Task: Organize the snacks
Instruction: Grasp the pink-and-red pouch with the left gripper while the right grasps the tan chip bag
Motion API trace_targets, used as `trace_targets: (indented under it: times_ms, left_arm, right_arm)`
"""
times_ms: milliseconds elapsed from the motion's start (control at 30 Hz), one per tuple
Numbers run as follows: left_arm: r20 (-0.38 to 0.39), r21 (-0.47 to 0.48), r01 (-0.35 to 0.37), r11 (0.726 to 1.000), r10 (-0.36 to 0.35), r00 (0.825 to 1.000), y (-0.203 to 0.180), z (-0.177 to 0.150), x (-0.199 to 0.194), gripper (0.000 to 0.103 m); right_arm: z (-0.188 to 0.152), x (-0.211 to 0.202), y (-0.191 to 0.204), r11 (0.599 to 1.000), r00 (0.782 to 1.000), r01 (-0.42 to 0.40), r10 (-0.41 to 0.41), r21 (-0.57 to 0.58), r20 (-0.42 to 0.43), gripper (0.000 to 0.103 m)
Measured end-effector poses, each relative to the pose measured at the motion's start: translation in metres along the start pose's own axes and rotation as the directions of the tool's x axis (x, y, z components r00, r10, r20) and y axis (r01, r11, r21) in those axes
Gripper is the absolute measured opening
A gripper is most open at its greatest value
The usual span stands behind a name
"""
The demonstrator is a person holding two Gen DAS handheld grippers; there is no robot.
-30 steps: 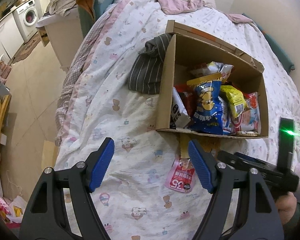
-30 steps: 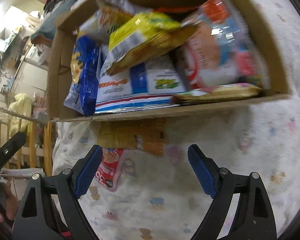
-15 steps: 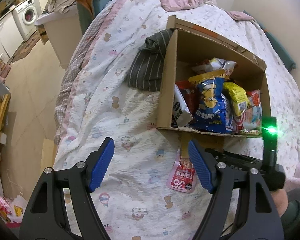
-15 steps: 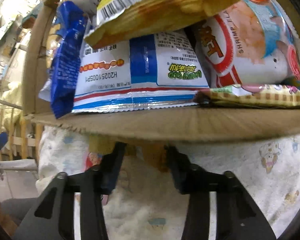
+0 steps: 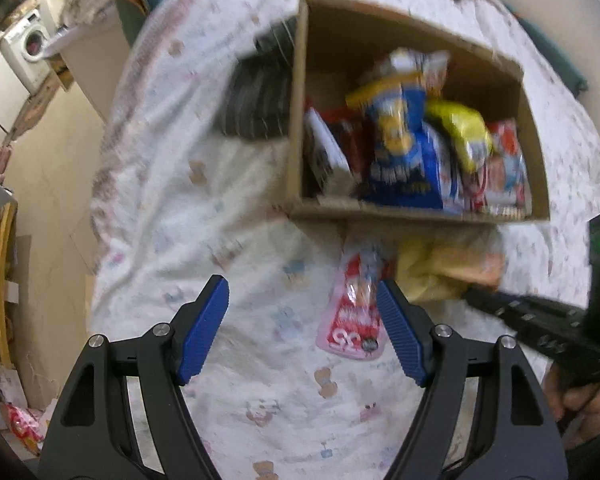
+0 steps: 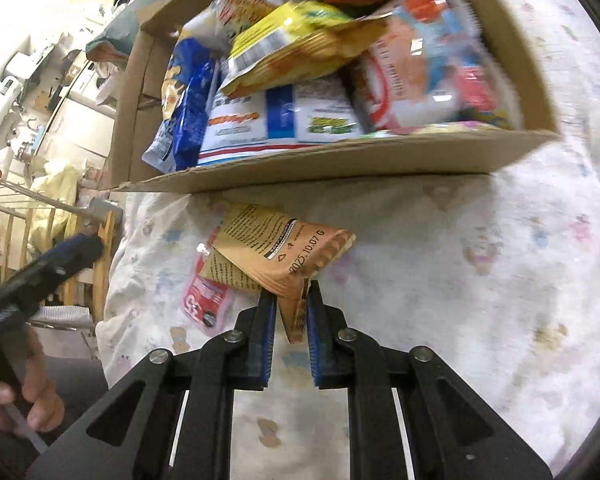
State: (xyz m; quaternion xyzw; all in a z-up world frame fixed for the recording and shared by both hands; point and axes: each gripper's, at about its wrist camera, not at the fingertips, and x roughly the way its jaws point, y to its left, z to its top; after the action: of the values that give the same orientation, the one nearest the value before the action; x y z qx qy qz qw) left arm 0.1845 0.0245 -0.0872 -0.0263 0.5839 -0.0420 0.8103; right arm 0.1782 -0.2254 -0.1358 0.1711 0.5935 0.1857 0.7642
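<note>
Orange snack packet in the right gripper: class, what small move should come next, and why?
Probably lift the orange snack packet over the cardboard box front wall; the right gripper pinches its corner, and the box already holds other snacks.

left tongs spread over quilt | pink packet near cardboard box

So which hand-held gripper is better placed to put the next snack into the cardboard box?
Right hand-held gripper: already shut on the orange snack packet, just before the cardboard box. Left hand-held gripper is open, holding nothing.
</note>
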Motion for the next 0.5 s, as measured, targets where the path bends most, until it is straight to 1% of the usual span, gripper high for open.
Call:
trace_targets:
  times_ms: [100,167,333,433,500]
  left_arm:
    - [-0.082,0.039,0.012,0.999,-0.009,0.997,-0.016,-0.006,0.020,0.073]
    - [-0.112,0.075,0.005,0.997,0.004,0.994,-0.029,-0.009,0.032,0.073]
    - [-0.165,0.150,-0.013,0.989,0.038,0.986,-0.057,-0.009,0.056,0.073]
    - [-0.203,0.194,-0.021,0.981,0.061,0.977,-0.070,-0.006,0.075,0.073]
    - [-0.219,0.217,-0.040,0.975,0.088,0.972,-0.077,-0.004,0.087,0.073]
  right_arm:
    - [-0.004,-0.009,-0.011,1.000,1.000,0.004,-0.005,0.016,0.019,0.015]
    - [-0.005,-0.012,-0.016,1.000,0.999,0.009,-0.010,0.028,0.030,0.015]
    - [-0.010,-0.022,-0.022,0.999,0.999,0.011,-0.013,0.045,0.050,0.015]
    - [-0.012,-0.030,-0.029,0.998,0.998,0.004,-0.007,0.055,0.066,0.015]
    - [-0.015,-0.035,-0.033,0.998,0.997,-0.001,-0.004,0.061,0.076,0.015]
